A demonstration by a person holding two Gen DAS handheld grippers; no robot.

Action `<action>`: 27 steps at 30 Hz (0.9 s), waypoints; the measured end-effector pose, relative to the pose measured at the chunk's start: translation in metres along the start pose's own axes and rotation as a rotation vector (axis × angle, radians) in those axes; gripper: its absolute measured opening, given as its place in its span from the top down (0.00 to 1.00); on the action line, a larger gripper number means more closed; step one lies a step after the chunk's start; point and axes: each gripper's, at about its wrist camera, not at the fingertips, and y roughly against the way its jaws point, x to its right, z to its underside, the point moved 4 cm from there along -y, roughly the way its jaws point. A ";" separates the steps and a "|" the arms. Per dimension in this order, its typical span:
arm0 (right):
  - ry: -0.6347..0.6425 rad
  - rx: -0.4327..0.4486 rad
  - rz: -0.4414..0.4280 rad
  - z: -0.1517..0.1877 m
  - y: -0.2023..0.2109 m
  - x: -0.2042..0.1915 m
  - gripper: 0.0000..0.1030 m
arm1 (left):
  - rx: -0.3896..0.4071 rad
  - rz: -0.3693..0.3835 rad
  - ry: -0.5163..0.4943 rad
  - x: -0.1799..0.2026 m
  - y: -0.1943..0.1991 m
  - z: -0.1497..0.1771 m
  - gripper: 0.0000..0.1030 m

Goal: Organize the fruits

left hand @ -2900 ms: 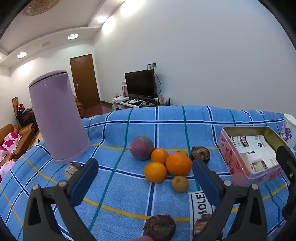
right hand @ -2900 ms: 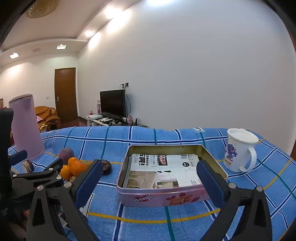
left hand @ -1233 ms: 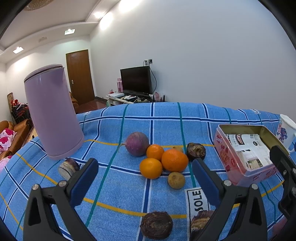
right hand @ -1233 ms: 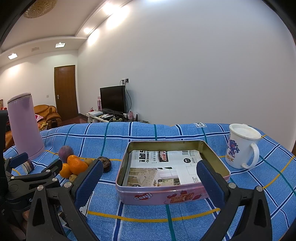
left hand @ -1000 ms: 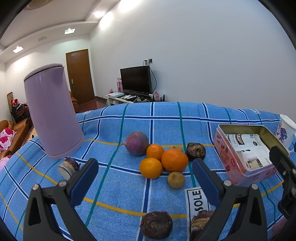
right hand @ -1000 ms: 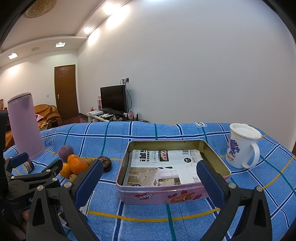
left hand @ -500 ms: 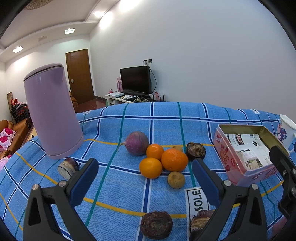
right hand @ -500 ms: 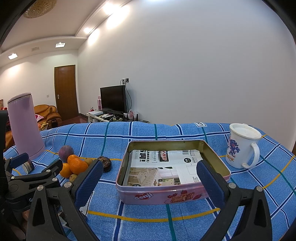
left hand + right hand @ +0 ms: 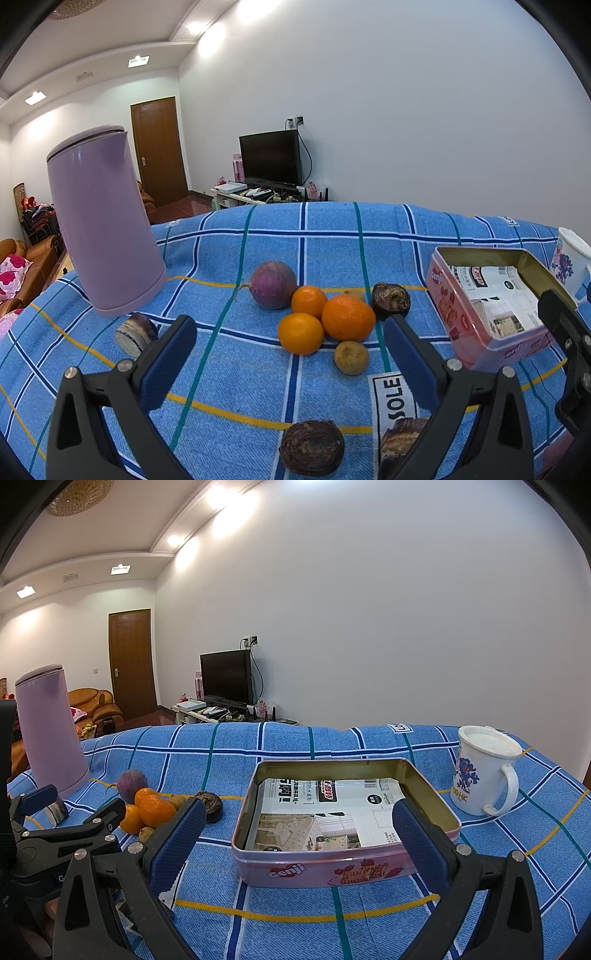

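Left gripper: the left gripper (image 9: 286, 354) hangs wide and holds nothing, above the cloth and short of the fruit.
Right gripper: the right gripper (image 9: 299, 836) is also spread wide and empty, facing the tin (image 9: 347, 869) from the near side.
Fruit: three oranges (image 9: 347, 317) sit touching in a cluster on the blue checked cloth (image 9: 332, 240), a purple round one (image 9: 272, 283) just behind them, a small yellowish fruit (image 9: 351, 357) just in front, dark wrinkled ones (image 9: 390, 300) beside and nearer the camera.
Tin: open, lined with printed paper, to the right of the fruit and apart from it; a white mug (image 9: 480, 771) stands beyond its far corner.
Kettle: a lilac kettle (image 9: 105, 225) stands left of the pile.
Step in hand: probably the first pick, nothing yet in the tin.
Doing it well: I would take an outer fruit, such as the front orange, so neighbours do not roll; close across its widest part, gently, then lift clear before crossing to the tin.
Change: against half a second ago, almost nothing differs; both grippers hover in the same places, equally wide, and no fruit has shifted.
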 end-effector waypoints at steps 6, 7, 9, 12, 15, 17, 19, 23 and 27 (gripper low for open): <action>0.001 -0.002 -0.002 0.000 0.000 -0.001 0.01 | -0.002 0.001 0.000 0.001 0.000 0.001 0.00; 0.001 -0.002 -0.002 0.000 0.000 -0.001 0.01 | -0.002 0.001 0.000 0.001 0.000 0.001 0.00; 0.000 -0.002 -0.003 0.001 0.000 -0.001 0.01 | -0.005 0.002 -0.002 0.001 0.000 0.002 0.00; -0.001 -0.005 -0.008 0.001 0.000 -0.001 0.01 | -0.014 -0.004 -0.008 -0.001 -0.001 0.002 0.00; -0.006 -0.020 -0.039 0.002 -0.001 -0.003 0.01 | -0.018 -0.012 -0.004 -0.010 -0.003 -0.001 0.00; -0.003 -0.032 -0.074 0.003 -0.001 -0.006 0.01 | -0.017 -0.031 0.000 -0.020 -0.005 -0.005 0.00; 0.003 -0.049 -0.131 0.004 -0.002 -0.011 0.01 | -0.017 -0.067 0.004 -0.031 -0.007 -0.008 0.00; 0.017 -0.165 -0.358 0.014 -0.010 -0.035 0.01 | -0.011 -0.140 0.026 -0.055 -0.010 -0.011 0.00; 0.097 -0.286 -0.518 0.029 -0.014 -0.067 0.07 | -0.048 -0.103 0.043 -0.070 -0.013 -0.011 0.00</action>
